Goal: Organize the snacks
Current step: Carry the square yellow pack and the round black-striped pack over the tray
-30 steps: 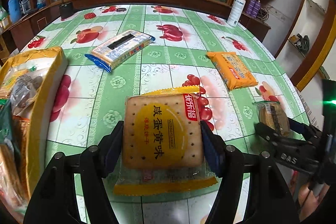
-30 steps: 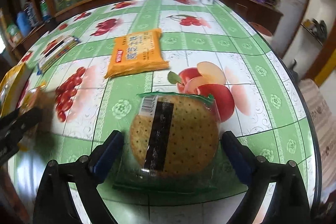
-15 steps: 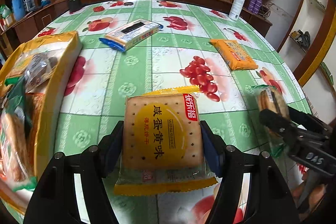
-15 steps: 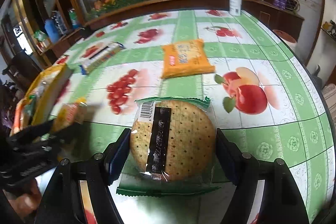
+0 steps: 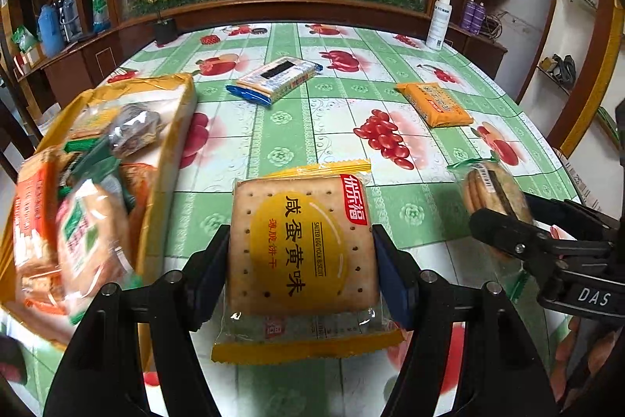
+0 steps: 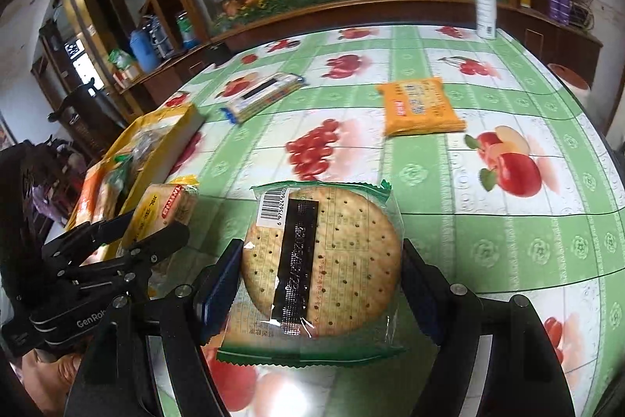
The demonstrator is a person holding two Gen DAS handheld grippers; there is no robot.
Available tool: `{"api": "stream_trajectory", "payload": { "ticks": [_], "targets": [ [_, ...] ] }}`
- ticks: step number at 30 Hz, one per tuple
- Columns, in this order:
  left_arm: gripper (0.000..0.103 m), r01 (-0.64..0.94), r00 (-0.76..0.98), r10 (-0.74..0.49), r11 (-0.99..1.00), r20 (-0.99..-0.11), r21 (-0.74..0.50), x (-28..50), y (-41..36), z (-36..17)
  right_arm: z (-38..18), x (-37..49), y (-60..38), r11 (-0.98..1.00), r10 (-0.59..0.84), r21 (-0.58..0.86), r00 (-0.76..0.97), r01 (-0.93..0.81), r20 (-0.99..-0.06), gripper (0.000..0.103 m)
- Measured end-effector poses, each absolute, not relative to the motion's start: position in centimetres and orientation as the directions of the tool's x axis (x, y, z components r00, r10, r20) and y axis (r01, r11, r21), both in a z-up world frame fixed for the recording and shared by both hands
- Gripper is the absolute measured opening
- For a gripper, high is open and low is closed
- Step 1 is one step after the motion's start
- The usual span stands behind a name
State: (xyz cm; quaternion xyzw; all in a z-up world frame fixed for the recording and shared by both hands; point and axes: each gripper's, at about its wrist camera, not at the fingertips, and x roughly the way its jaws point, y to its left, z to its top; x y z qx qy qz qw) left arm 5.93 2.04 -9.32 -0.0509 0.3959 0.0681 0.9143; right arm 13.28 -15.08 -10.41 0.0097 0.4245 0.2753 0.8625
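Right gripper (image 6: 318, 284) now clamped on round biscuit pack (image 6: 322, 260), lifted; left gripper (image 5: 300, 272) still pinching square yellow cracker packet (image 5: 302, 245). Yellow snack box (image 5: 168, 143) closer, both ready for drop-off.

Left gripper (image 5: 300, 272) points forward and down, fingers (image 5: 207, 272) clamped on both sides of a square packet. Right gripper (image 6: 320, 284) is tilted down too, its blue pads squeezing a round packet. A hand (image 5: 578, 358) shows below the right gripper's body.
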Motion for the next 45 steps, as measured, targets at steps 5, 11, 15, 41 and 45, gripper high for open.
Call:
{"api": "stream_trajectory", "payload": {
  "ticks": [5, 11, 15, 41, 45],
  "targets": [
    [0.068, -0.177, 0.695, 0.108, 0.984, -0.711, -0.023, 4.1, 2.9, -8.5, -9.9, 11.9, -13.9, 0.833, 0.499, 0.248, 0.478, -0.494, -0.723, 0.078],
    [0.068, -0.222, 0.713, 0.152, 0.975, -0.685, -0.016, 2.4, 4.5, -7.7, -9.1, 10.5, -12.5, 0.814, 0.517, 0.241, 0.47, -0.528, -0.716, 0.078],
    [0.068, -0.254, 0.724, 0.185, 0.967, -0.664, -0.007, 1.3, 5.8, -7.1, -8.4, 9.6, -11.4, 0.8, 0.531, 0.236, 0.467, -0.552, -0.707, 0.078],
    [0.068, -0.407, 0.744, 0.348, 0.913, -0.57, 0.027, -2.5, 11.2, -3.8, -2.1, 6.6, -5.3, 0.684, 0.678, 0.263, 0.458, -0.681, -0.575, 0.078],
    [0.068, -0.42, 0.743, 0.363, 0.907, -0.562, 0.031, -2.6, 11.8, -3.7, -1.5, 6.6, -4.4, 0.666, 0.693, 0.265, 0.448, -0.697, -0.564, 0.078]
  ]
}}
